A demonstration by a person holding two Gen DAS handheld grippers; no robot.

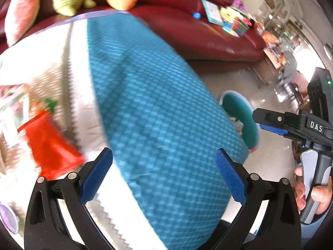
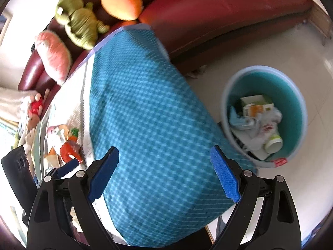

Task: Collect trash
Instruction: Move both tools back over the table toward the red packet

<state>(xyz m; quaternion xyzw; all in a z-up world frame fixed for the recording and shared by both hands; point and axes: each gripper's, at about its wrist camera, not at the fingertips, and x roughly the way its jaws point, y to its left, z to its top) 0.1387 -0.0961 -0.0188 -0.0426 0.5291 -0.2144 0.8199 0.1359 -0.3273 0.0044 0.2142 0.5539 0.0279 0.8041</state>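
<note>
I'm holding both tools spread apart and empty, left tool (image 1: 164,175) and right tool (image 2: 164,173), over the desk's teal checked cloth (image 1: 158,108). The bin (image 2: 295,95) on the floor beside the desk is already holding cartons, crumpled wrappers and a cup. A red paper cup (image 1: 52,145) is lying on the desk, waiting near my left tool.

Dark red leather sofa (image 2: 218,10) along the back, plush orange carrot toy (image 2: 121,0) and green frog toy (image 2: 80,20) on it, glossy pale tiled floor (image 2: 270,50), bright daylight, teal checked tablecloth (image 2: 149,114) over the surface
</note>
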